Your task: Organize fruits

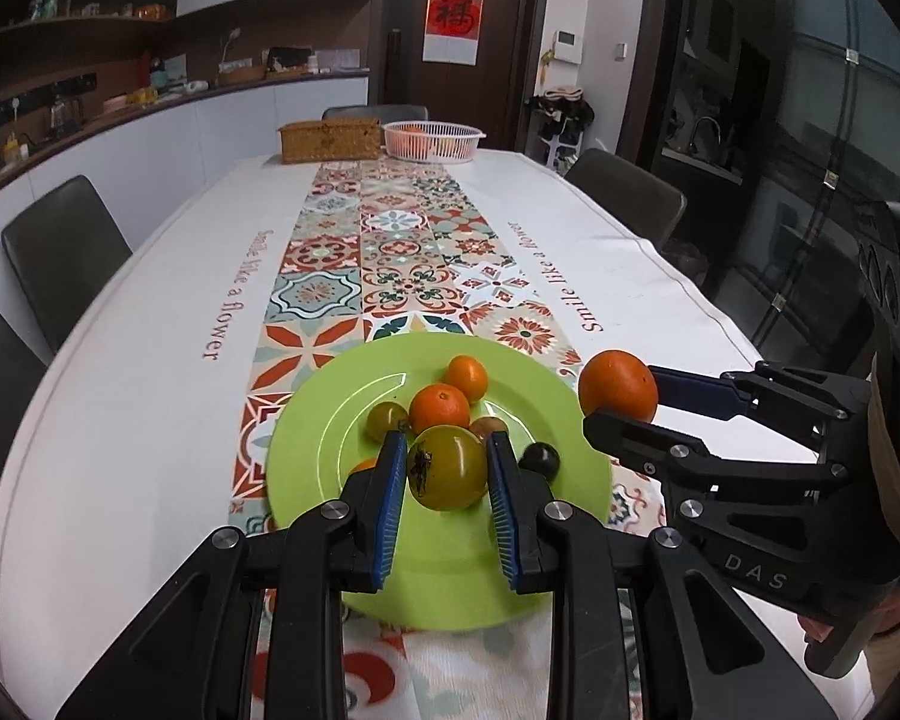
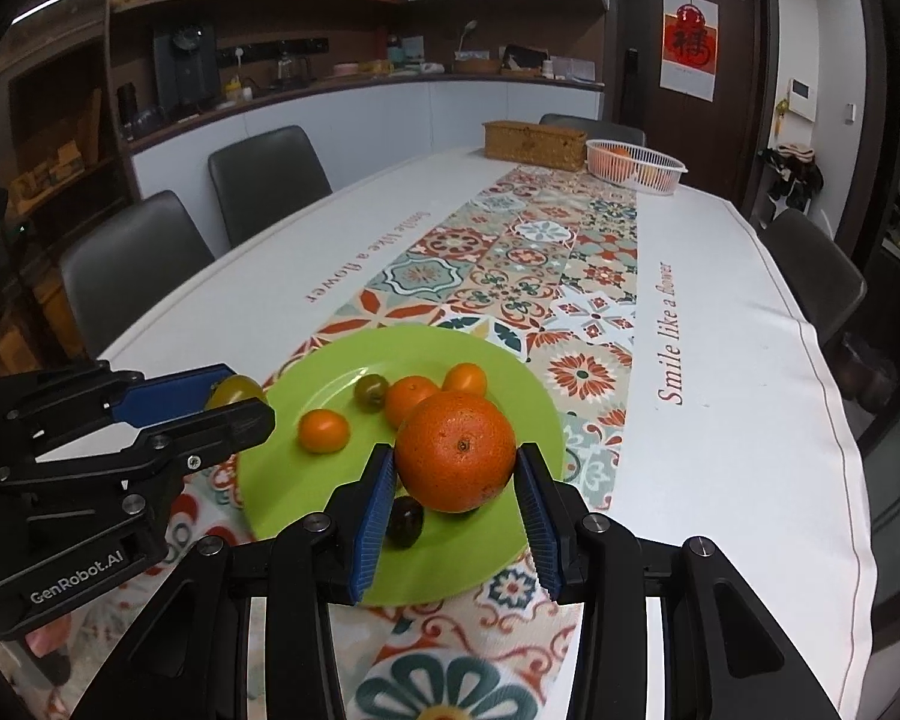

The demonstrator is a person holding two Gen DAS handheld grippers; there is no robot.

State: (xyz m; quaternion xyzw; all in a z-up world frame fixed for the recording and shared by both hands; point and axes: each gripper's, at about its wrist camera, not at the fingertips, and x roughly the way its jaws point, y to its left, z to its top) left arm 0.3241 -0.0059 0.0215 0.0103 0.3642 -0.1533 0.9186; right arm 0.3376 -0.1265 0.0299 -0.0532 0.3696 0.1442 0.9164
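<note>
A green plate (image 1: 450, 576) lies on the patterned runner near the table's front and also shows in the right wrist view (image 2: 510, 372). My left gripper (image 1: 447, 471) is shut on a yellow-green tomato (image 1: 447, 467) held above the plate; that tomato also shows in the right wrist view (image 2: 234, 390). My right gripper (image 2: 456, 468) is shut on a large orange (image 2: 456, 450), held above the plate's right side; it also shows in the left wrist view (image 1: 618, 385). On the plate lie small oranges (image 1: 439, 408), a small green tomato (image 1: 386, 419) and a dark fruit (image 1: 541, 459).
A white basket (image 1: 432, 141) with oranges and a wicker box (image 1: 330, 141) stand at the table's far end. Grey chairs (image 1: 60, 252) line both sides of the table. A counter with shelves runs along the left wall.
</note>
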